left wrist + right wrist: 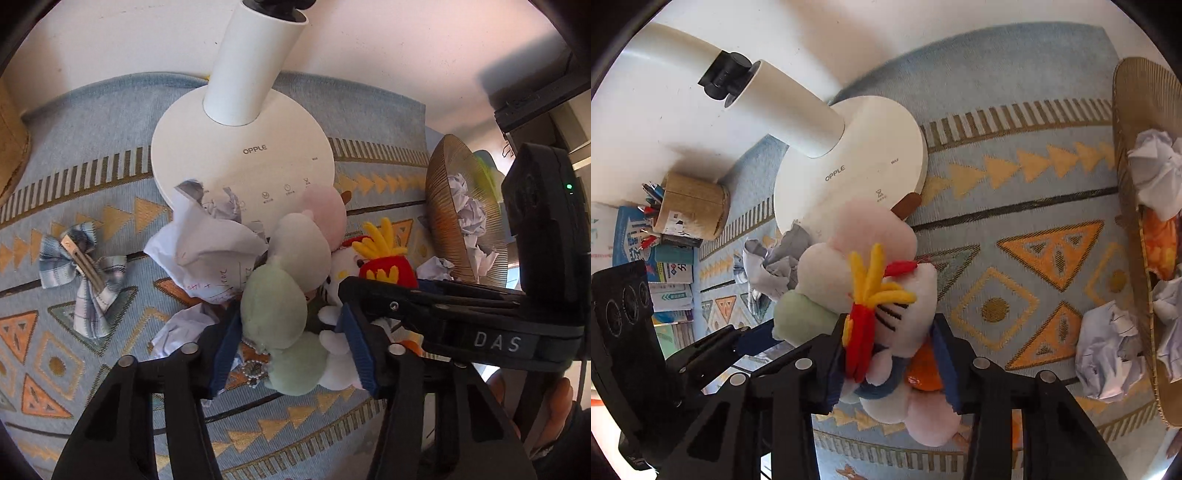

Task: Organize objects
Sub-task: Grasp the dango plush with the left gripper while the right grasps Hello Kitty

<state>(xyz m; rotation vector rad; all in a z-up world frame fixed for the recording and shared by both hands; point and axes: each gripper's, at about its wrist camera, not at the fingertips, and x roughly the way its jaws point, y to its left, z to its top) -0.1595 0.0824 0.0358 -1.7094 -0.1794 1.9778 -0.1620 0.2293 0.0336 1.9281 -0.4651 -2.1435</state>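
Plush toys heaped at centre frame on patterned cloth [110,155] below lamp base [243,147]: green plush [273,306] pinched in left gripper [291,343] jaws, white cat plush [905,317] pinched in right gripper [890,362] jaws, crumpled paper [207,243] beside them at left.

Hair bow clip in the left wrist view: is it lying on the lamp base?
No: the plaid hair bow clip lies on the patterned mat, apart from the white lamp base.
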